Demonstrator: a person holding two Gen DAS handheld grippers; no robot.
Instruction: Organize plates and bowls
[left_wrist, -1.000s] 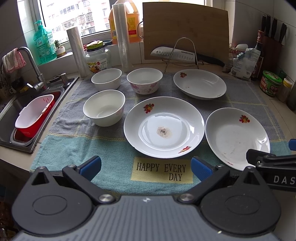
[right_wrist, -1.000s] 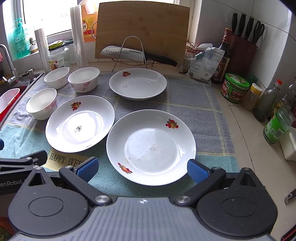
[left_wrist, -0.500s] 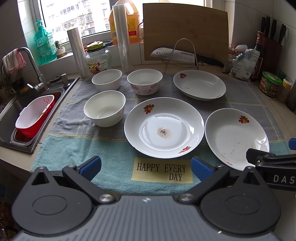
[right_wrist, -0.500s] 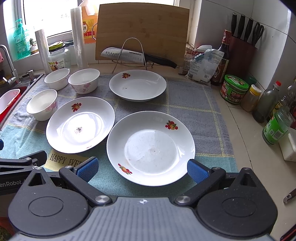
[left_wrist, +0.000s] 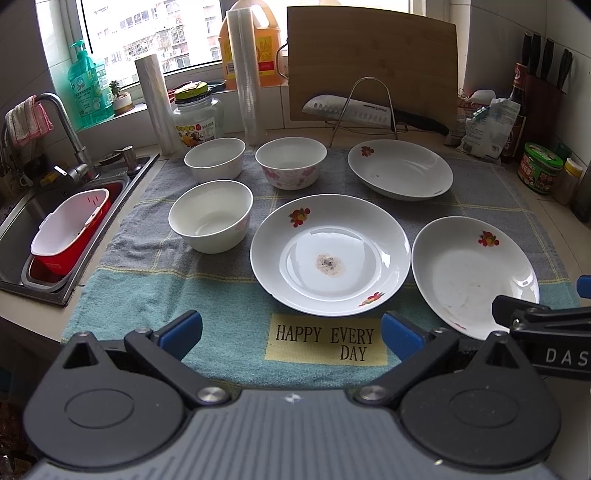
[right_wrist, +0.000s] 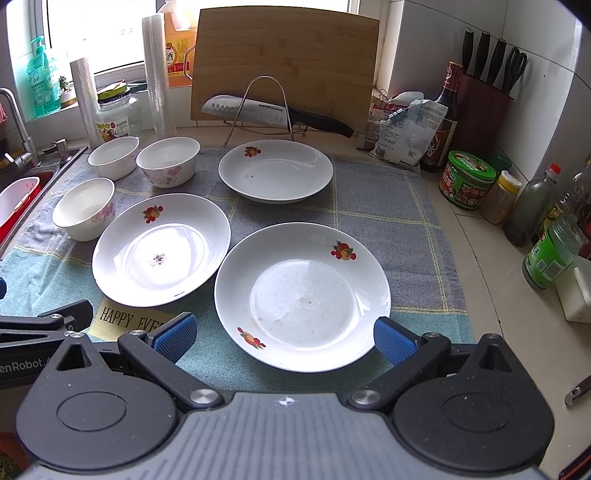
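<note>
Both grippers, left (left_wrist: 291, 332) and right (right_wrist: 284, 338), have edged slightly forward, jaws spread and empty, over the near towel (left_wrist: 155, 291); plates (right_wrist: 303, 295) and bowls (left_wrist: 210, 216) lie untouched.

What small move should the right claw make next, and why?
Probably ease the right claw forward and down to the near rim of the closest plate. It is open and empty, that plate lies straight ahead of it on the towel, and none of the three plates is stacked yet. The middle plate beside it looks like a stacking place.
</note>
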